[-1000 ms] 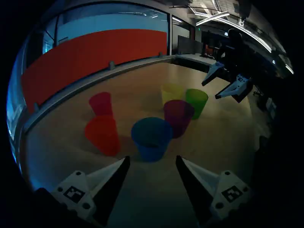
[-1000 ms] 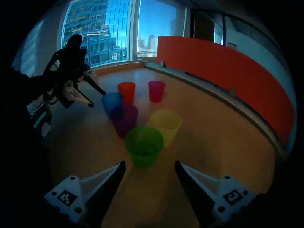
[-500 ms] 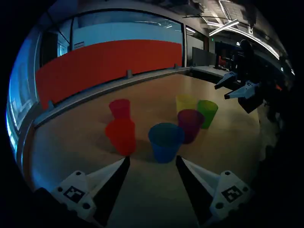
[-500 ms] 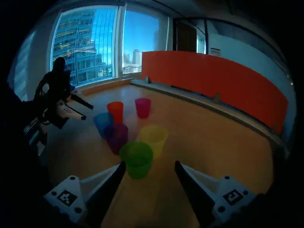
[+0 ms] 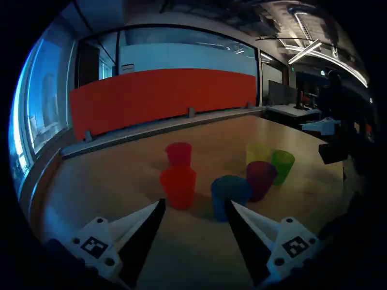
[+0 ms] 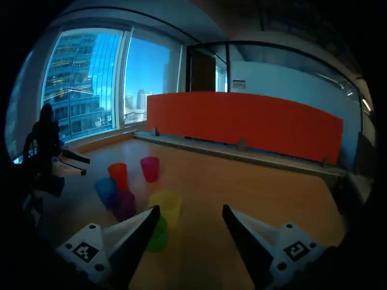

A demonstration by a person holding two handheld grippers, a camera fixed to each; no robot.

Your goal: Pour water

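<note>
Left tool point(image 5: 194, 202) and right tool point(image 6: 191, 207) gape empty; the left gripper view catches ceiling lights point(image 5: 309, 47) (bright strips).

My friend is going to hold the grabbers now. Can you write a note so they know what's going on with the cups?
Grippers: the left hand-held gripper is open and empty, pointing at the cups, with the blue cup nearest. The right hand-held gripper is open and empty too, with the green cup nearest.
Things: six cups stand upright, close together on the table. The others are the red cup, pink cup, purple cup and yellow cup.
Done: no cup is picked up. I can't tell which one holds water.
Left: grab a cup and pour it into another.
</note>
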